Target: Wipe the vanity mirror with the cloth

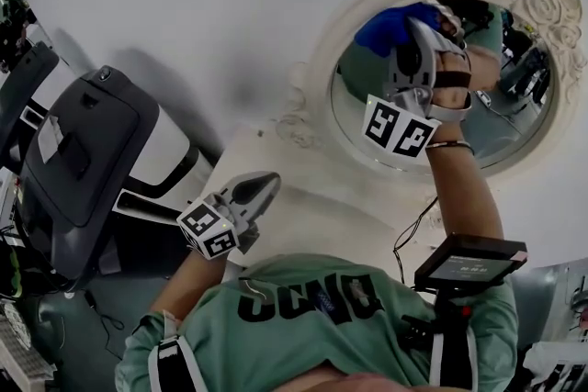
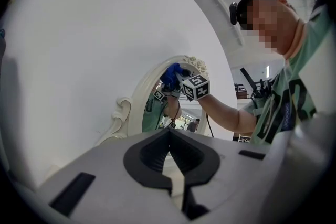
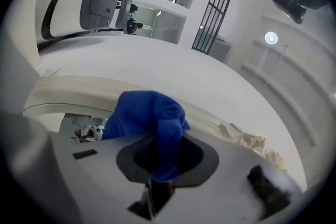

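Observation:
An oval vanity mirror [image 1: 514, 128] in an ornate cream frame [image 1: 542, 0] hangs on the white wall above a cream vanity top [image 1: 312, 220]. My right gripper [image 1: 415, 21] is shut on a blue cloth [image 1: 393, 28] and holds it against the upper left of the glass. In the right gripper view the blue cloth [image 3: 149, 115] bulges out of the jaws beside the frame [image 3: 231, 131]. My left gripper [image 1: 268, 184] hangs shut and empty over the vanity top, apart from the mirror. The left gripper view shows its jaws together [image 2: 169, 132], with the mirror [image 2: 155, 107] and cloth [image 2: 170, 75] ahead.
A grey office chair [image 1: 83, 151] stands to the left of the vanity. A small screen device [image 1: 469, 262] on a mount sits in front of the person's chest, and a thin cable [image 1: 409, 229] runs down the vanity's right side.

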`<state>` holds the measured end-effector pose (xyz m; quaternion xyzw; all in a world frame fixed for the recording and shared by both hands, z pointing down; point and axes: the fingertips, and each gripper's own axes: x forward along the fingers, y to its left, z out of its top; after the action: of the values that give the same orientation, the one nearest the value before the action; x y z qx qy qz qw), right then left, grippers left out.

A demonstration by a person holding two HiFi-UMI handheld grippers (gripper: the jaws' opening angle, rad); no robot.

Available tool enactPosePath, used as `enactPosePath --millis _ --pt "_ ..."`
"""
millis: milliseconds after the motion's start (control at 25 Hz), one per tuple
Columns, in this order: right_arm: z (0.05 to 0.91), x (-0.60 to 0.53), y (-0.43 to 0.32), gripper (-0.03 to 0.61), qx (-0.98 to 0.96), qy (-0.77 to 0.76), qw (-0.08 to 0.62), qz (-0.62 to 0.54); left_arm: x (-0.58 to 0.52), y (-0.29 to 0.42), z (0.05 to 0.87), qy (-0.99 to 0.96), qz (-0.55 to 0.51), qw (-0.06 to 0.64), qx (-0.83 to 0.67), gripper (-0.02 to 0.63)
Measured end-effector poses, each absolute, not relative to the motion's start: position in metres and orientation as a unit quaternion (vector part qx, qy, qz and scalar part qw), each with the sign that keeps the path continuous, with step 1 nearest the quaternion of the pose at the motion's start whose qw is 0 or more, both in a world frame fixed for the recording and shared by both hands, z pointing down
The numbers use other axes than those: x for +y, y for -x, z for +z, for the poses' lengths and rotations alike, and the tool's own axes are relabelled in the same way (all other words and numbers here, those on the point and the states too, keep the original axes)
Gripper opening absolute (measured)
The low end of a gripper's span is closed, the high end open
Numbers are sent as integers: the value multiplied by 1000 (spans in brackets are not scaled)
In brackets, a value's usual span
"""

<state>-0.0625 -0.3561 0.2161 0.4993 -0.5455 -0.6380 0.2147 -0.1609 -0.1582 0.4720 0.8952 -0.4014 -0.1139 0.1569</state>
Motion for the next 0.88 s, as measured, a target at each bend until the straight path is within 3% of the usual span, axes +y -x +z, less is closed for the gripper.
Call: enactPosePath --millis 160,440,880 --pt "235 -356 75 49 -553 -482 216 -645 -160 158 474 -897 -108 160 -398 9" --pt "349 -358 111 48 -592 -398 262 -650 -160 160 483 -892 -106 173 -403 9" --pt "577 -341 66 48 -606 -212 444 -625 -152 156 497 -887 -108 197 -403 9"
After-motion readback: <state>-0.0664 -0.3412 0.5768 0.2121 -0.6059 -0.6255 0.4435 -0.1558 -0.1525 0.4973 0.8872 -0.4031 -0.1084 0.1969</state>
